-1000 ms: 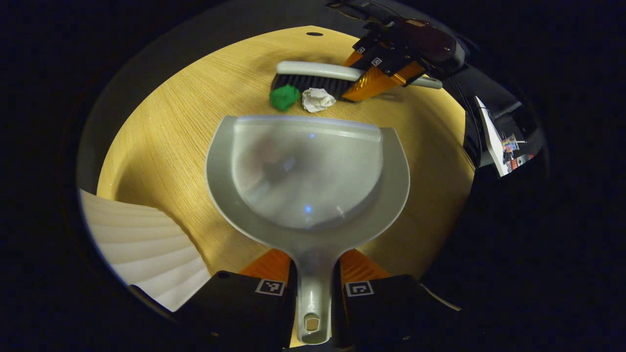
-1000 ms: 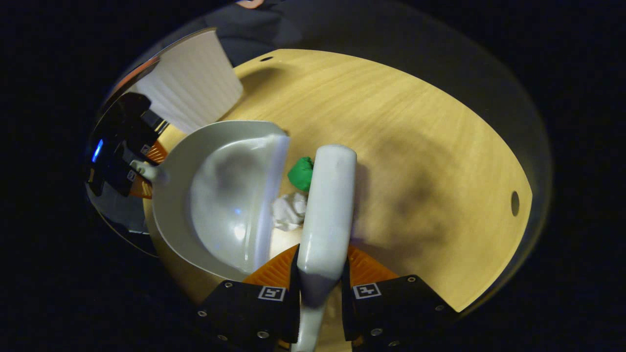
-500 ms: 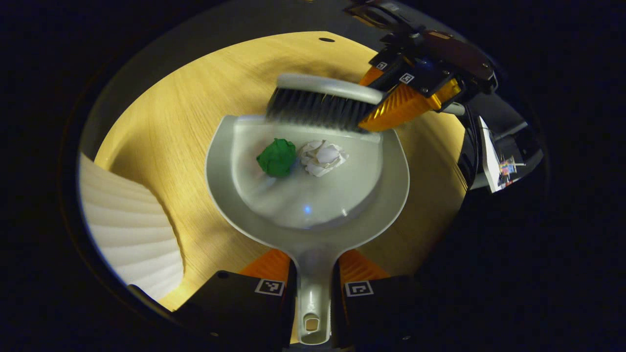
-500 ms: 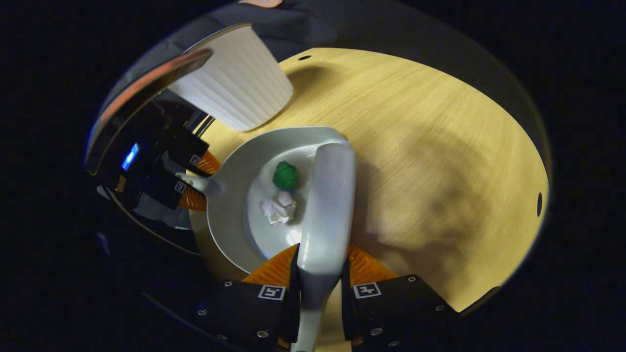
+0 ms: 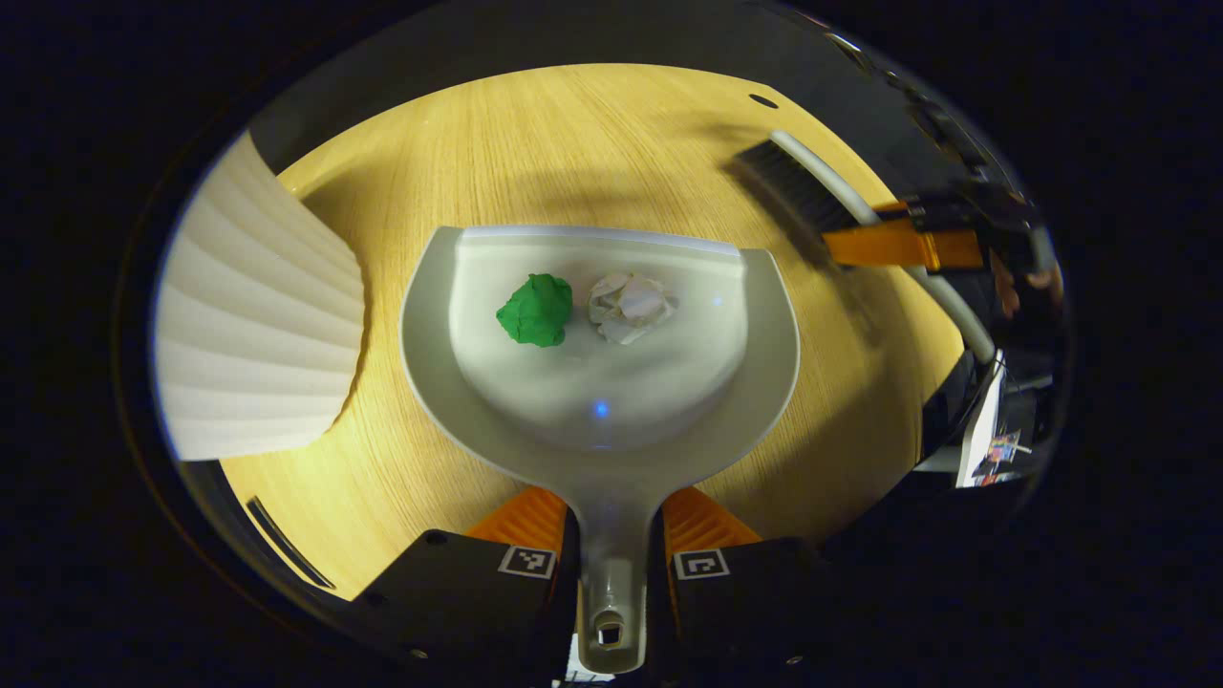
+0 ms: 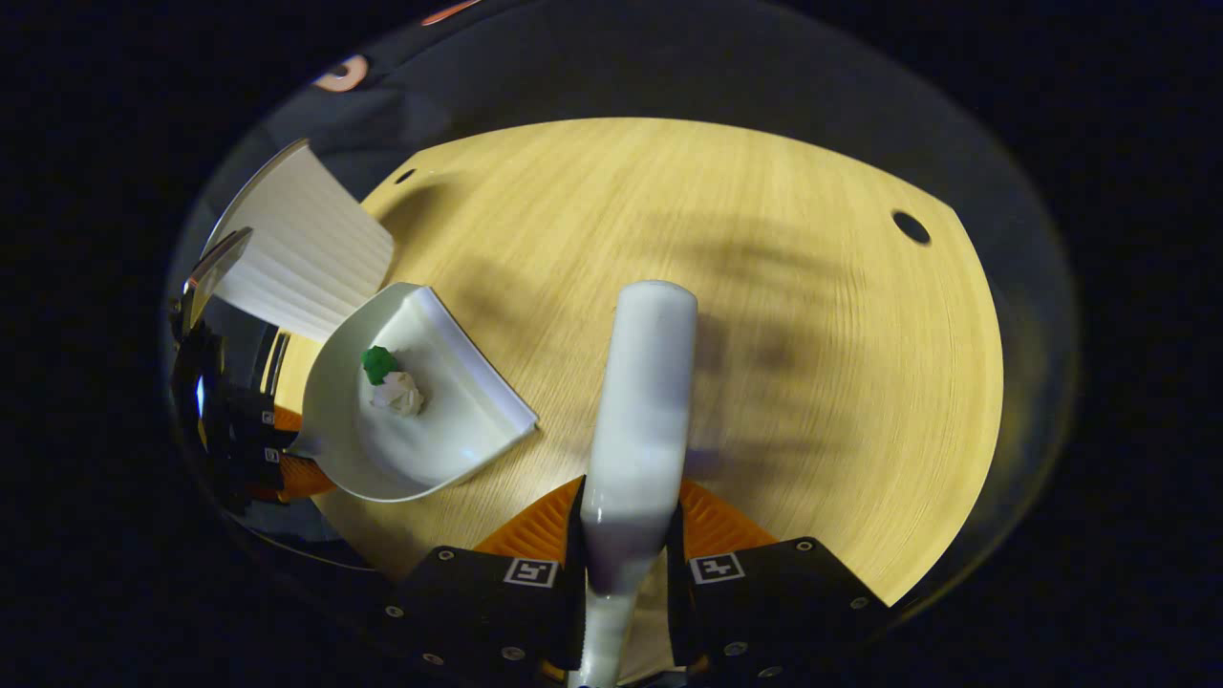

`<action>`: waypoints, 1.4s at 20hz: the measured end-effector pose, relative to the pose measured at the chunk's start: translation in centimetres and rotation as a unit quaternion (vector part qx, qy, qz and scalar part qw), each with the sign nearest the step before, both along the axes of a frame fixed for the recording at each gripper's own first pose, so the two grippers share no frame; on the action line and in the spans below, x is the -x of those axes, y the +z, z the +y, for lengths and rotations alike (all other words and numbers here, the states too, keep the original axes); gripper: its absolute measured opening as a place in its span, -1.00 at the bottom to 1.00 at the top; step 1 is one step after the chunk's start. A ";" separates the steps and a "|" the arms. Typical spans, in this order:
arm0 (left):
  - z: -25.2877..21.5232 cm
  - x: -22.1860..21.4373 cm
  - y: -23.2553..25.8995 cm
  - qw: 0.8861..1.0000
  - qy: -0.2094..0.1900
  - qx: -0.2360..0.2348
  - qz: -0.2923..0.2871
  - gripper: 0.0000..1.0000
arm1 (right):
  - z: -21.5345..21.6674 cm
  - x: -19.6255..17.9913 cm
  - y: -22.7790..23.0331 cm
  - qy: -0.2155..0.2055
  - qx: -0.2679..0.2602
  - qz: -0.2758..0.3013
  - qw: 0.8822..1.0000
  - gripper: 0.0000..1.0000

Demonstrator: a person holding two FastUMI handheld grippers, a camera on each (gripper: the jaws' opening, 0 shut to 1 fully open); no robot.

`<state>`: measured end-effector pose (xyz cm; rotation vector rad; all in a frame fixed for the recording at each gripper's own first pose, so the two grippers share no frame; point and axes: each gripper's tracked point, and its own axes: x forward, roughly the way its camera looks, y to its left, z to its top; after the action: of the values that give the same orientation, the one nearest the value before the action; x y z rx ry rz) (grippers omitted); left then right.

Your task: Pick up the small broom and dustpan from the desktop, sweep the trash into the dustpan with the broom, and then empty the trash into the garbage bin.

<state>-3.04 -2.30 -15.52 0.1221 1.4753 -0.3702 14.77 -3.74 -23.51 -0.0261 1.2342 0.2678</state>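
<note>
My left gripper (image 5: 611,535) is shut on the handle of the grey dustpan (image 5: 764,373), held over the wooden desktop (image 5: 573,143). Inside the pan lie a green crumpled ball (image 5: 536,310) and a white crumpled paper ball (image 5: 629,306). My right gripper (image 6: 626,535) is shut on the handle of the small grey broom (image 6: 642,392). In the left gripper view the broom (image 5: 812,191) hangs off to the pan's right with its dark bristles up. In the right gripper view the dustpan (image 6: 430,449) sits at the left with both balls in it.
A white ribbed garbage bin (image 5: 253,325) stands just left of the dustpan, also seen as the bin (image 6: 306,253) behind the pan. The desktop (image 6: 764,315) has small round holes near its far edge. A dark floor surrounds the table.
The broom has swung away from the dustpan to the right. The dustpan, with both balls inside, has shifted toward the white bin, which now looms larger beside it.
</note>
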 end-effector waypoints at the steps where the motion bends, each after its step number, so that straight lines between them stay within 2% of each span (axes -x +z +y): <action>1: 0.0 -0.2 0.0 1.000 0.021 0.000 -0.002 -0.39 | 0.4 0.9 -0.3 -0.025 0.001 -0.003 1.000 -0.29; 5: -1.7 -0.7 -0.6 0.995 0.097 -0.004 0.000 -0.39 | -0.1 6.4 -2.5 -0.091 0.029 0.034 0.995 -0.29; 7: -2.4 -1.3 -0.7 0.994 0.110 -0.010 -0.004 -0.39 | 1.1 7.9 -2.4 -0.126 0.016 0.043 0.991 -0.29; 9: -2.8 -1.1 -0.5 0.993 0.114 -0.009 -0.007 -0.39 | 1.4 8.1 -2.7 -0.126 0.025 0.036 0.991 -0.29; 10: -2.6 -1.1 -0.2 0.993 0.116 -0.004 -0.009 -0.38 | 1.3 8.0 -2.6 -0.125 0.029 0.032 0.991 -0.41; 11: -2.4 -1.2 0.0 0.993 0.113 -0.003 -0.016 -0.39 | 1.4 8.0 -2.7 -0.120 0.030 0.028 0.992 -0.19; 12: -2.1 -1.4 0.4 0.993 0.111 -0.007 -0.028 -0.39 | 1.1 8.1 -3.1 -0.118 0.033 0.023 0.992 -0.16; 13: -2.1 -1.3 1.2 0.993 0.108 -0.011 -0.037 -0.39 | 0.9 8.3 -3.3 -0.119 0.034 0.024 0.992 -0.26; 14: -2.3 -1.5 1.8 0.993 0.111 -0.008 -0.048 -0.39 | 0.7 8.9 -3.0 -0.120 0.026 0.027 0.992 -0.02; 16: -2.8 -1.8 3.6 0.992 0.107 0.002 -0.063 -0.40 | 0.1 9.0 -2.5 -0.125 0.019 0.021 0.992 0.15; 18: -2.7 -2.0 5.8 0.991 0.099 0.012 -0.089 -0.39 | -0.4 9.0 -2.4 -0.126 0.018 0.014 0.992 0.67; 20: -2.8 -2.3 7.9 0.990 0.093 0.019 -0.108 -0.39 | -0.8 8.8 -2.0 -0.128 0.009 0.012 0.992 0.87; 25: -2.2 -3.9 19.2 0.984 0.025 0.039 -0.170 -0.40 | 0.1 9.5 -2.1 -0.118 0.006 0.007 0.993 0.92; 28: 0.8 -5.3 25.6 0.981 0.041 0.058 -0.181 -0.40 | 0.6 9.4 -1.9 -0.109 0.001 0.004 0.994 0.92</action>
<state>2.22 -1.47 10.09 0.0330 1.0942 -0.3458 5.38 -3.12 -25.37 0.1084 1.2338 0.0761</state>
